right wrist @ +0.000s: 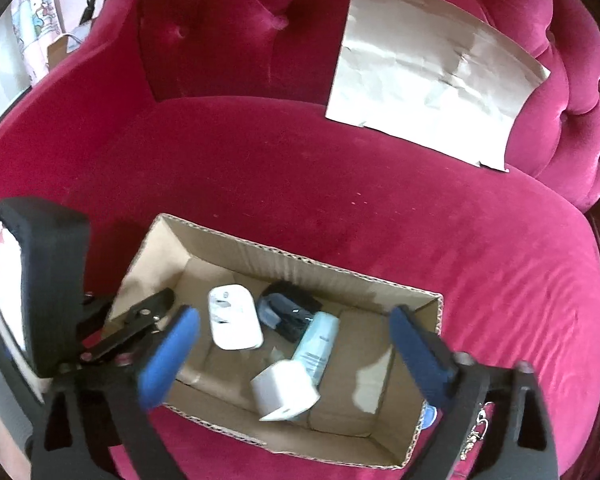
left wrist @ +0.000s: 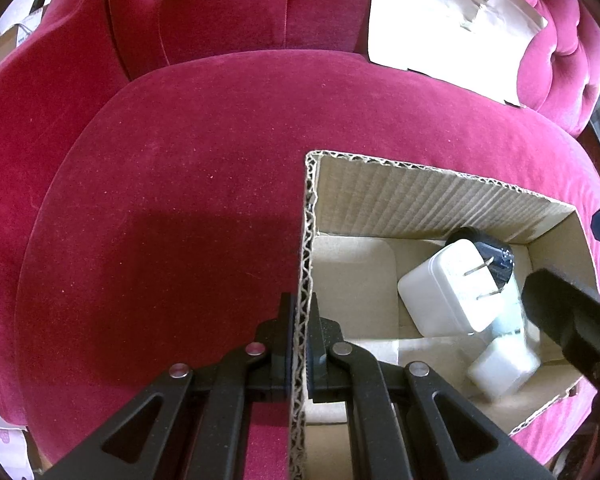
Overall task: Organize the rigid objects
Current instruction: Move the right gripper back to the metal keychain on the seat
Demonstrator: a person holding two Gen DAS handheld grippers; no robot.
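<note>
An open cardboard box [right wrist: 300, 260] sits on the red sofa seat. My left gripper [left wrist: 299, 304] is shut on the box's left wall [left wrist: 306, 240], one finger inside and one outside; its fingers [right wrist: 156, 306] also show in the right wrist view. My right gripper [right wrist: 294, 316] hangs open over the box, blue pads wide apart. Below them a small white cube charger [right wrist: 286, 392] appears blurred and touches neither pad. In the box lie a white plug adapter [right wrist: 234, 322], a black adapter [right wrist: 288, 312] and a pale blue tube [right wrist: 318, 344]. The left wrist view shows the white plug [left wrist: 448, 292] with its prongs up.
The red velvet seat [left wrist: 160, 200] spreads left and behind the box. A creased sheet of brown paper [right wrist: 432, 92] leans against the tufted backrest at the far right. Boxes and clutter stand beyond the sofa's left arm [right wrist: 60, 48].
</note>
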